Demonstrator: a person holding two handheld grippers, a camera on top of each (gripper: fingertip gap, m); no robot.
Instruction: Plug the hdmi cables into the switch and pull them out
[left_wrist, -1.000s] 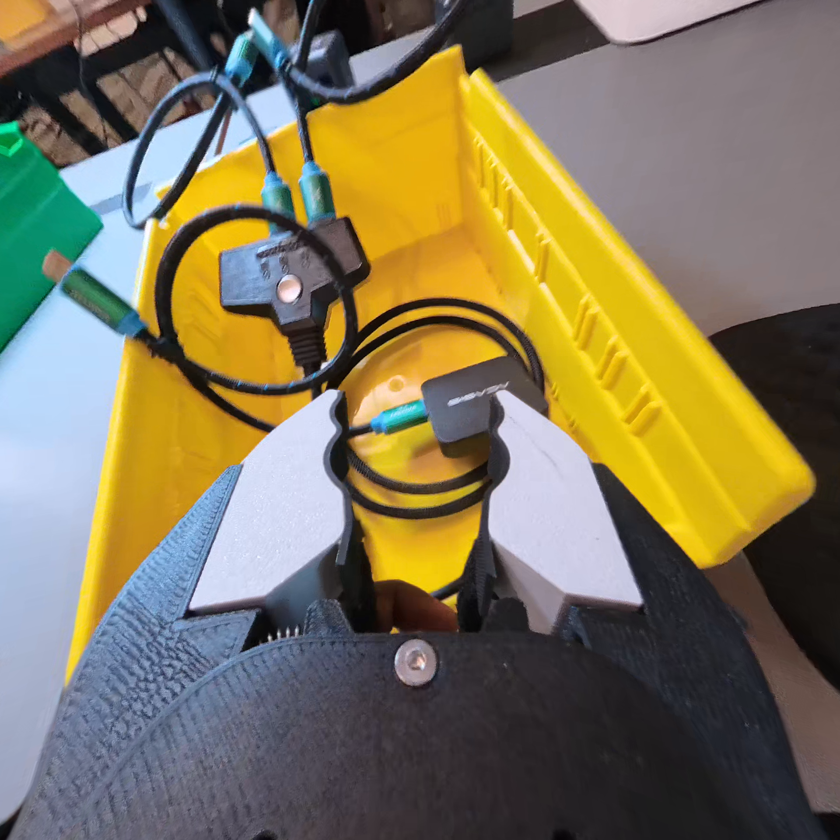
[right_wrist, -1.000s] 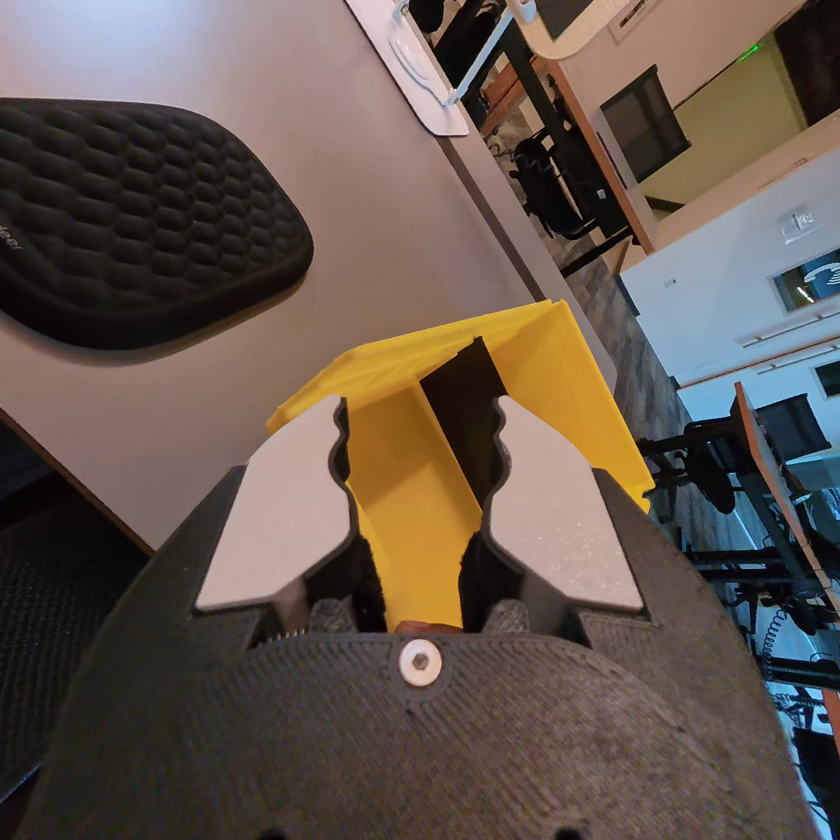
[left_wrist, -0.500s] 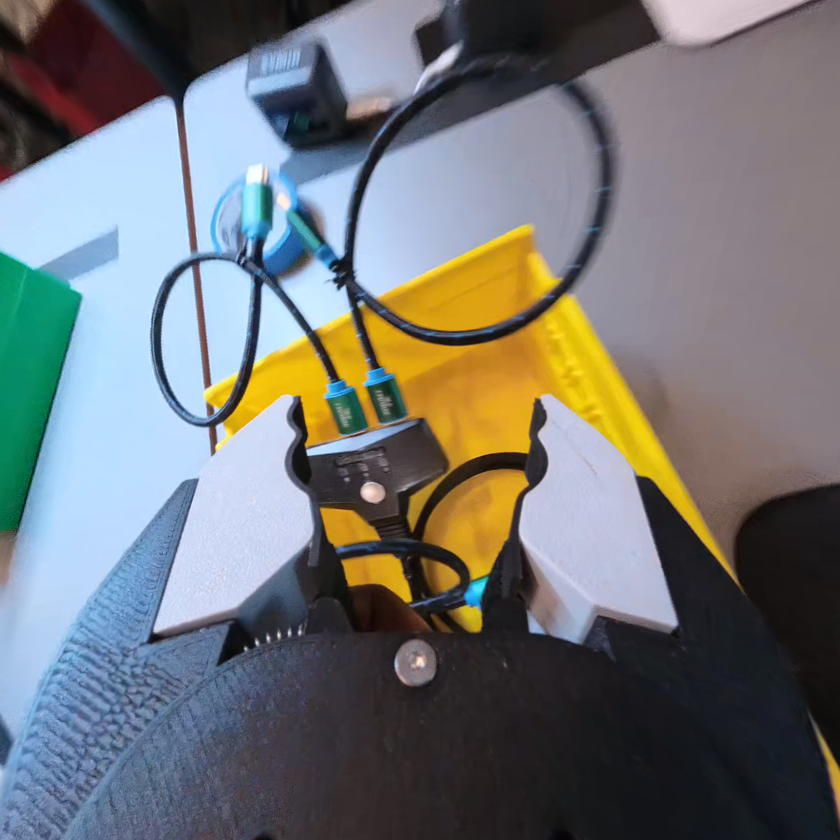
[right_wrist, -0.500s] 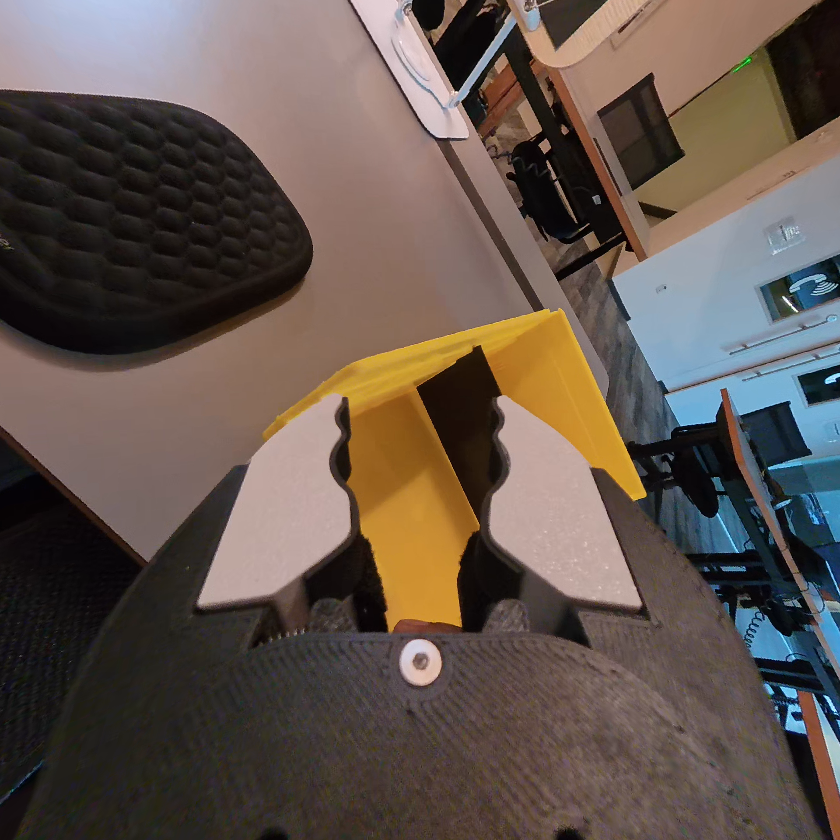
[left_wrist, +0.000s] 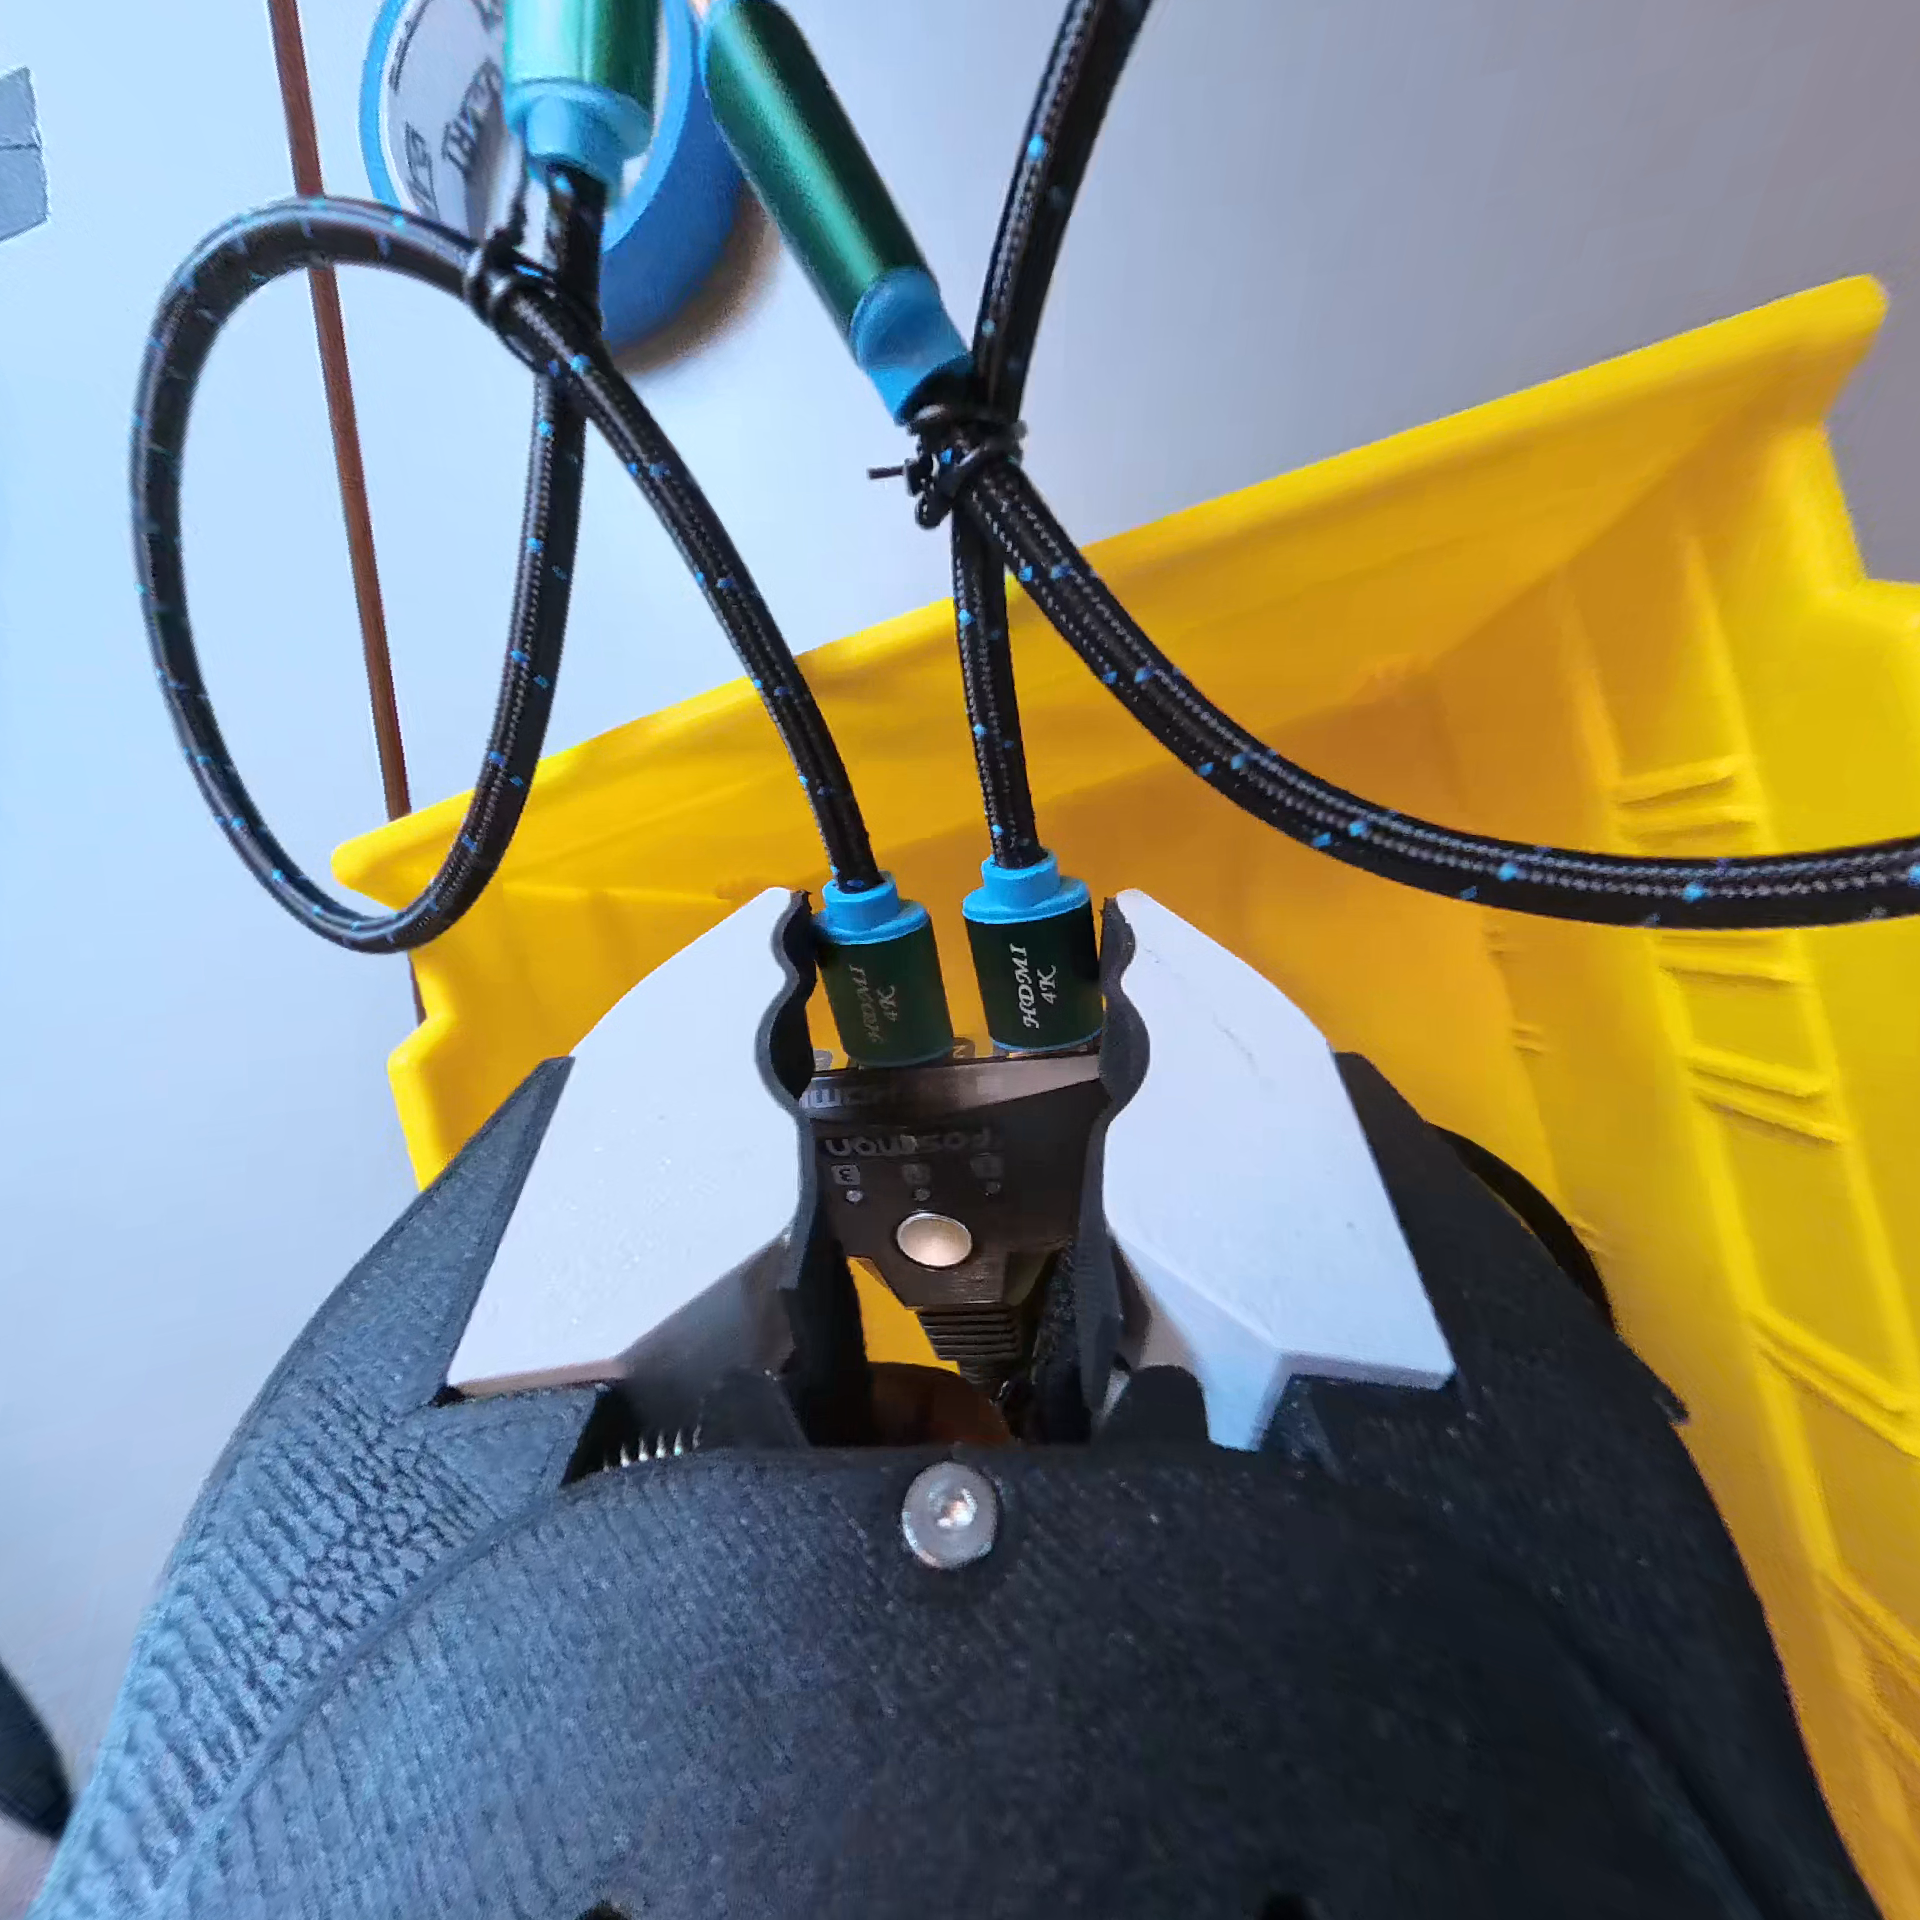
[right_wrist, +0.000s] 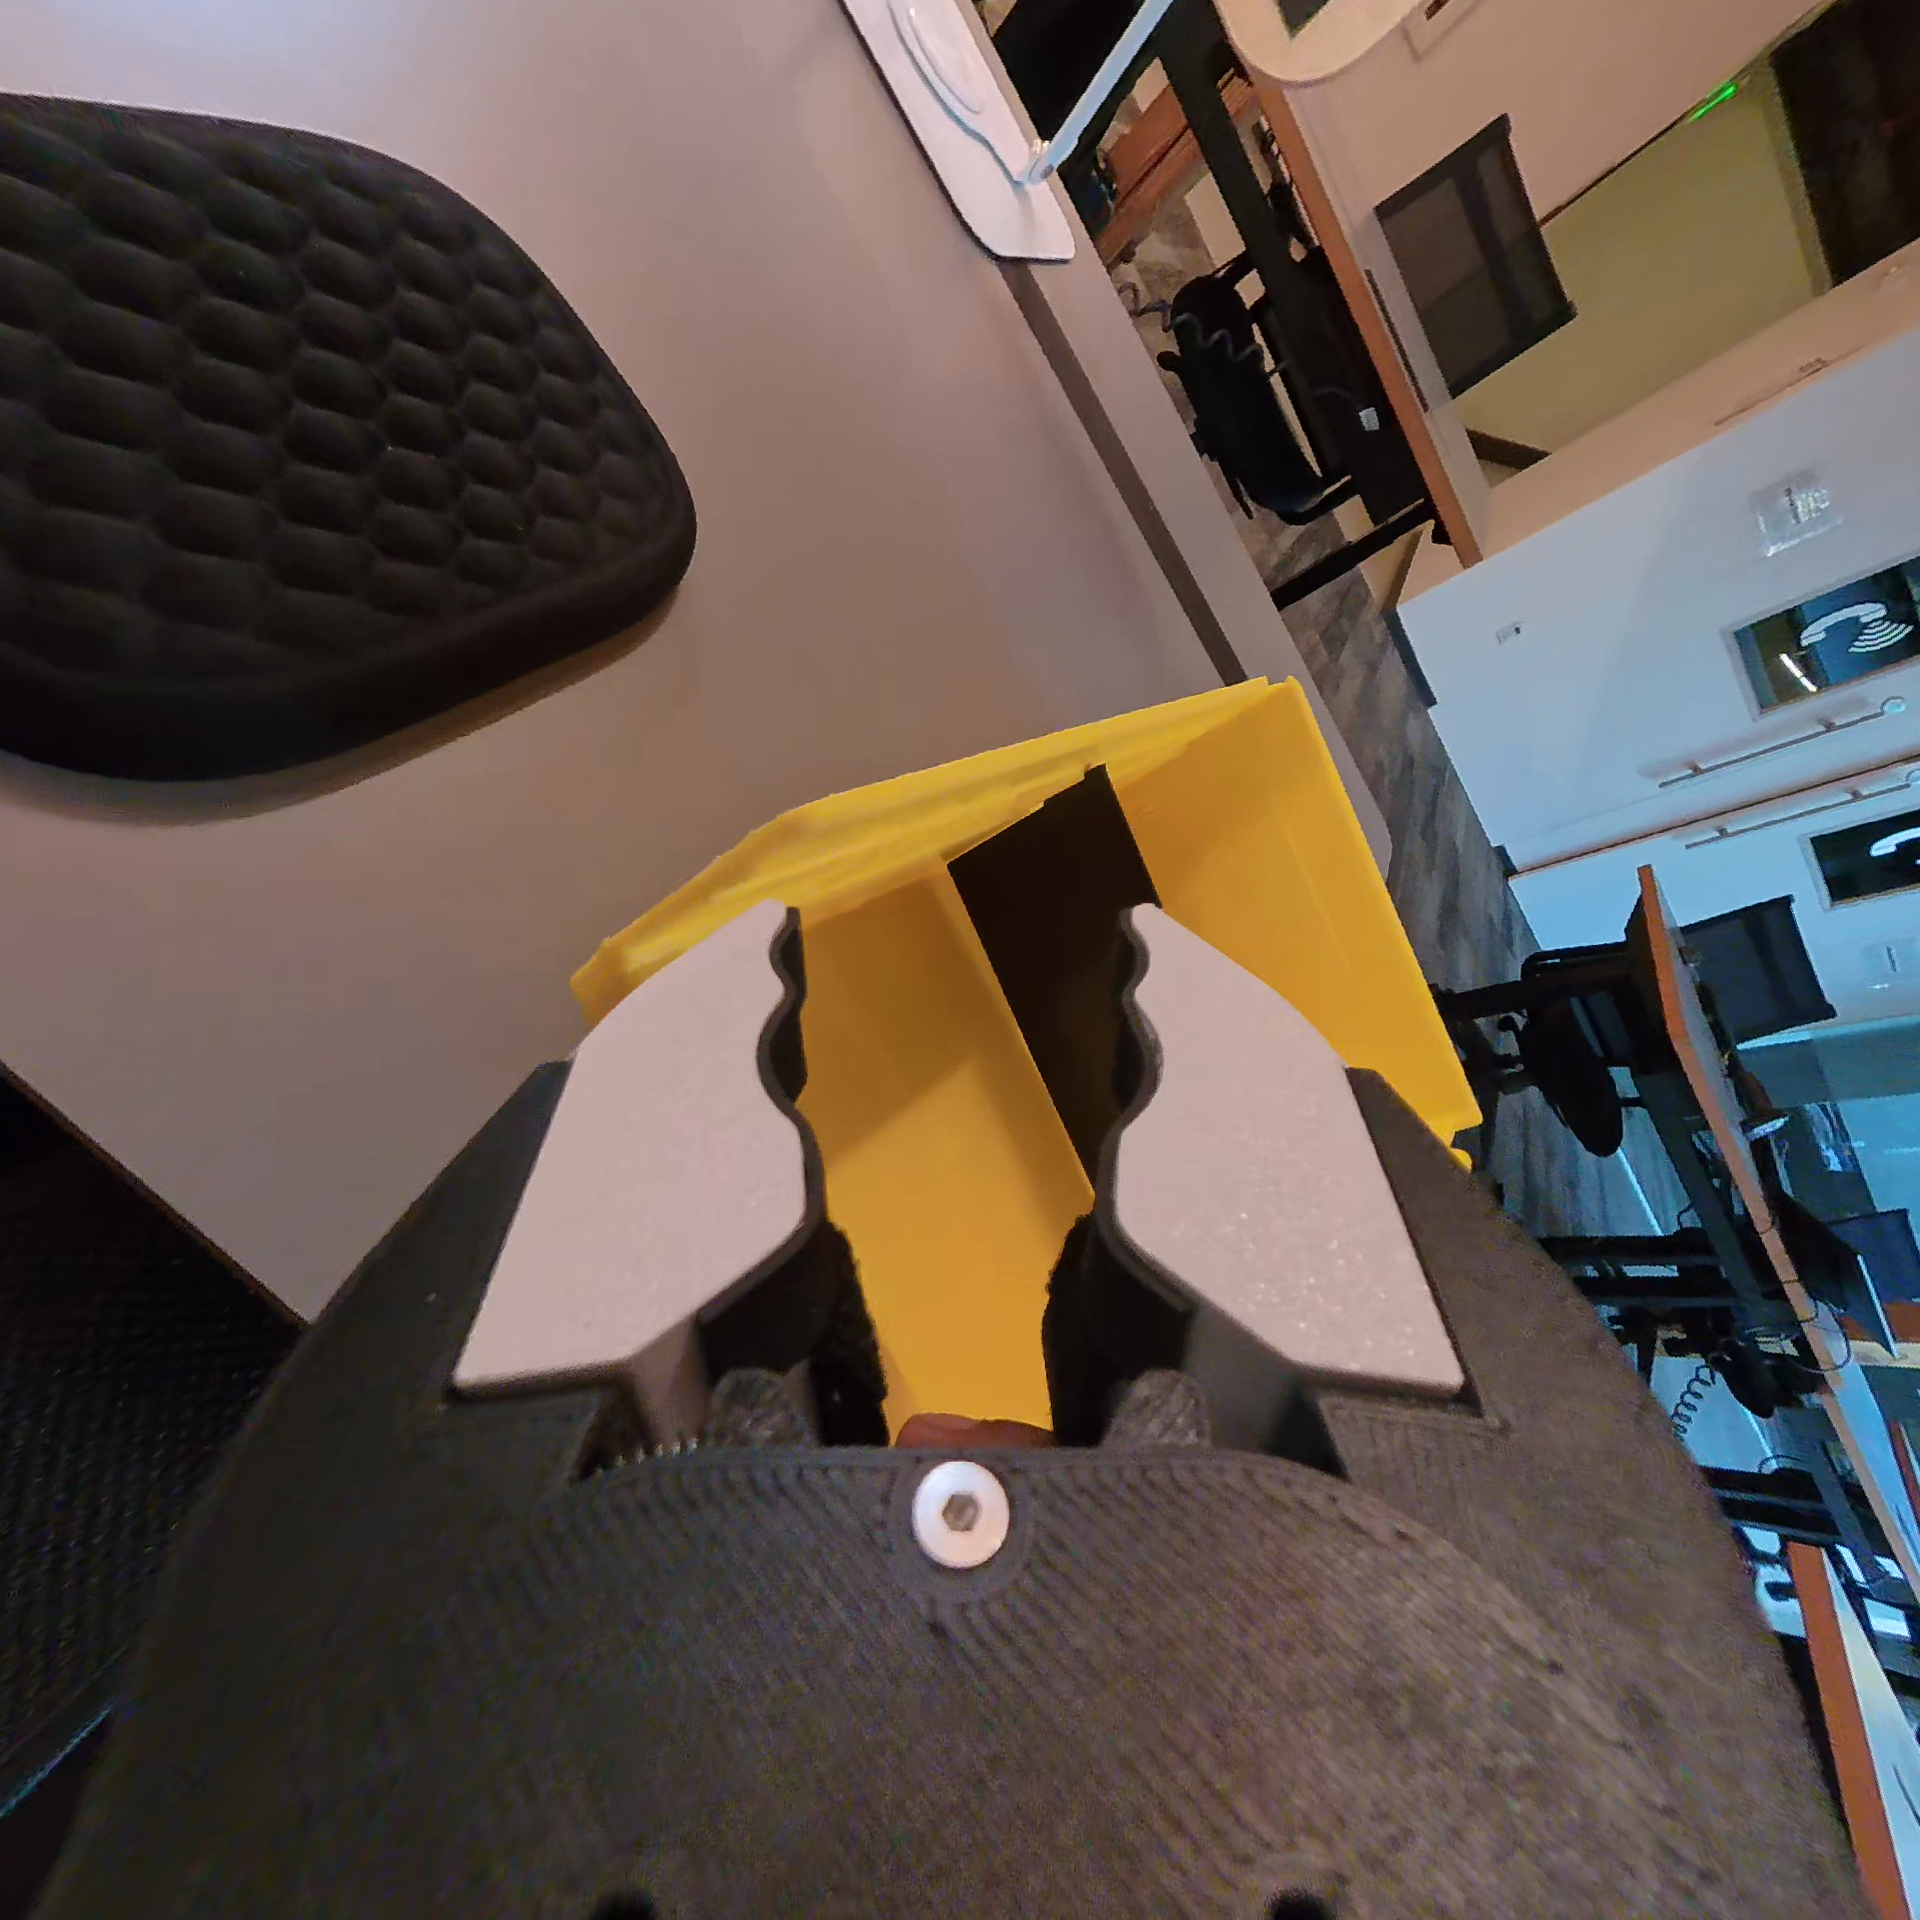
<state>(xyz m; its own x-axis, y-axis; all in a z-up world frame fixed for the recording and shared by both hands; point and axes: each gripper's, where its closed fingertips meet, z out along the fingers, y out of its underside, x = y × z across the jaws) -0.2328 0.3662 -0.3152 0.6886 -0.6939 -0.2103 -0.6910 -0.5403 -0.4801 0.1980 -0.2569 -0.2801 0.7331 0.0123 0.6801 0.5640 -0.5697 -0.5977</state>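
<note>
Gripping black switch (left_wrist: 940, 1184) (two green plugs (left_wrist: 961, 987) seated), left tongs (left_wrist: 951, 997).

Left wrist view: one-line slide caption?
Left gripper clamps the black switch, two green HDMI plugs seated in it, cables looping over the yellow bin.

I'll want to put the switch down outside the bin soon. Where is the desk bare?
Bare grey desk lies between the black cushion and the yellow bin. Crowded: beyond the bin's far wall, cable loops and blue tape roll.
</note>
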